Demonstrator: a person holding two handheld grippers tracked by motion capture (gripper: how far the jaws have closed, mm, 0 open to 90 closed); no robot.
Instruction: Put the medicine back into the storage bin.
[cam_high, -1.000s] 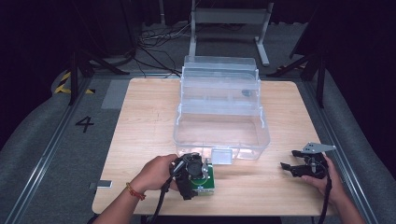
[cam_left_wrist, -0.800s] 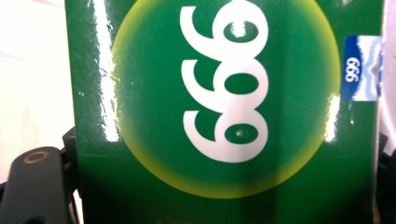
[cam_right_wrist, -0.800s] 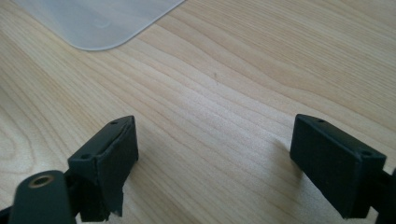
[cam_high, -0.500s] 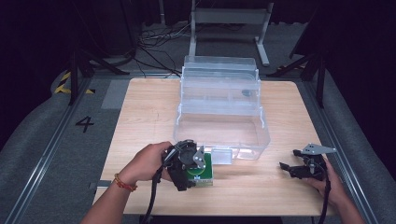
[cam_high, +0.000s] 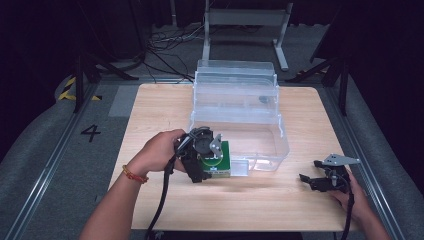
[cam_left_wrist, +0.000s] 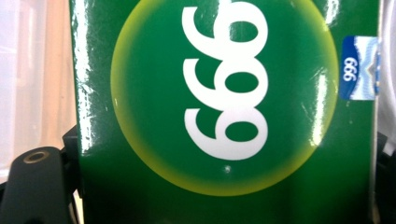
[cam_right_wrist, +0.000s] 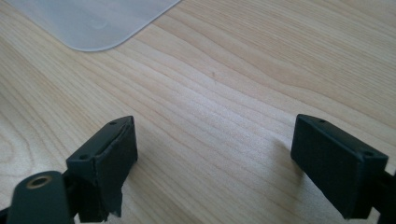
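Up close, the left gripper (cam_high: 212, 160) clamps a glossy green box (cam_left_wrist: 224, 112) printed 999, beside the clear bin (cam_high: 240, 117), while the right gripper (cam_right_wrist: 215, 172) gapes empty

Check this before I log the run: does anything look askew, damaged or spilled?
Nothing stands out. The green box sits squarely in the left gripper, by the clear bin; the right gripper is open over bare table.

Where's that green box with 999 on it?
In the high view, the green box sits in the left gripper, just in front of the clear bin's near-left corner.
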